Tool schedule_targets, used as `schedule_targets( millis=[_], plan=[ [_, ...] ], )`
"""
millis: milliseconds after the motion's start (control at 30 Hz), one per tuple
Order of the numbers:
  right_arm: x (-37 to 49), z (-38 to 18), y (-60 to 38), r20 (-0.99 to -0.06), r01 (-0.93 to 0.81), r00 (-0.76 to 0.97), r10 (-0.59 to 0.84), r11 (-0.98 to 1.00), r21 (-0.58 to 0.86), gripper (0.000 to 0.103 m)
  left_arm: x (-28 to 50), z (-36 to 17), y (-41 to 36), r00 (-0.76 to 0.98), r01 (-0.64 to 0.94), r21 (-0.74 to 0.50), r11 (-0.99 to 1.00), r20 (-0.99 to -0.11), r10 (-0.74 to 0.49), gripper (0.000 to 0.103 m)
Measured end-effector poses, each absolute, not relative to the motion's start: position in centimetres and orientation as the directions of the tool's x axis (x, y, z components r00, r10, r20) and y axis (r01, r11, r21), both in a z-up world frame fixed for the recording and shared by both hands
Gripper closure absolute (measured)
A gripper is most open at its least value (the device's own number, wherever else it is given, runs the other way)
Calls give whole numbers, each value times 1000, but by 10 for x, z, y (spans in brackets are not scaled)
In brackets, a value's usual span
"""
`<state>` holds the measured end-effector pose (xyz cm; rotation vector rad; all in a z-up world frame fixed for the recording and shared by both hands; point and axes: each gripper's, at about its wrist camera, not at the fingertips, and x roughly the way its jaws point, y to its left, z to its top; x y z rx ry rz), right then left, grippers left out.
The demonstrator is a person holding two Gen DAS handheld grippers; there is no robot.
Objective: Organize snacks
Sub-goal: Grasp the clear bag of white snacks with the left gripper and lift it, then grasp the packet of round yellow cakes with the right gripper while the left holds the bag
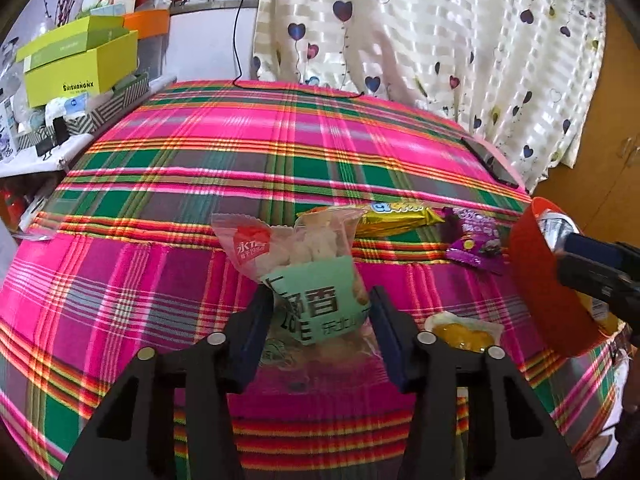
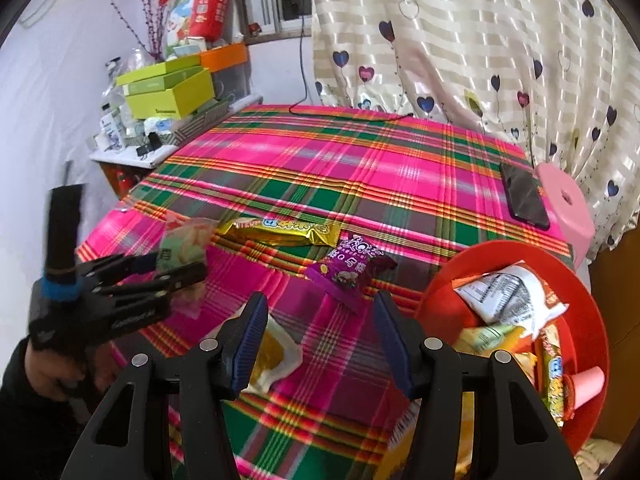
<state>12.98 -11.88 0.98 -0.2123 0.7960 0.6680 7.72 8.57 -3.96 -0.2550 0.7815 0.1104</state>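
Currently the left gripper (image 1: pixel 320 308) is gripping a green-labelled snack packet (image 1: pixel 308 276), jaws clenched on its sides and lifting it clear of the plaid-covered surface (image 1: pixel 200 160). Right gripper (image 2: pixel 320 320) is hovering with jaws released, nothing between them, above the cloth just beside the red bowl (image 2: pixel 592 304), which is holding several packets. A gold bar (image 2: pixel 280 232), a purple packet (image 2: pixel 348 272) and a yellow-filled pastry (image 2: pixel 276 352) are lying loose on the cloth.
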Motion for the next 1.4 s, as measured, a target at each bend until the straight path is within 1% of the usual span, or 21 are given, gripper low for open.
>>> schedule_targets(
  millis=[167, 467, 567, 600, 800, 933, 1033, 1100, 1400],
  plan=[
    [141, -1, -104, -747, -631, 466, 474, 770, 95, 49, 68, -37, 93, 716, -189, -211, 959, -698, -13, 56],
    [122, -23, -74, -803, -771, 326, 499, 632, 80, 48, 48, -33, 108, 726, -203, -248, 947, -688, -25, 58],
    [116, -30, -67, -824, -810, 294, 485, 584, 54, 42, 41, -33, 114, 727, -212, -257, 943, -687, -24, 58],
    [115, -33, -65, -833, -819, 285, 473, 572, 45, 41, 39, -33, 115, 727, -212, -260, 942, -686, -25, 58],
    [106, -54, -52, -875, -865, 287, 389, 498, -62, 41, 32, -32, 116, 730, -204, -270, 941, -683, -37, 58],
    [97, -60, -44, -874, -887, 313, 371, 442, -130, 41, 30, -31, 116, 730, -194, -273, 942, -682, -47, 58],
    [98, -62, -45, -868, -885, 313, 385, 451, -120, 45, 29, -30, 115, 730, -187, -277, 942, -681, -55, 58],
    [100, -61, -47, -861, -875, 326, 390, 470, -118, 56, 27, -30, 114, 730, -186, -277, 943, -681, -56, 58],
    [104, -54, -61, -845, -828, 327, 423, 559, -40, 57, 25, -25, 107, 735, -171, -277, 945, -675, -65, 58]
  ],
)
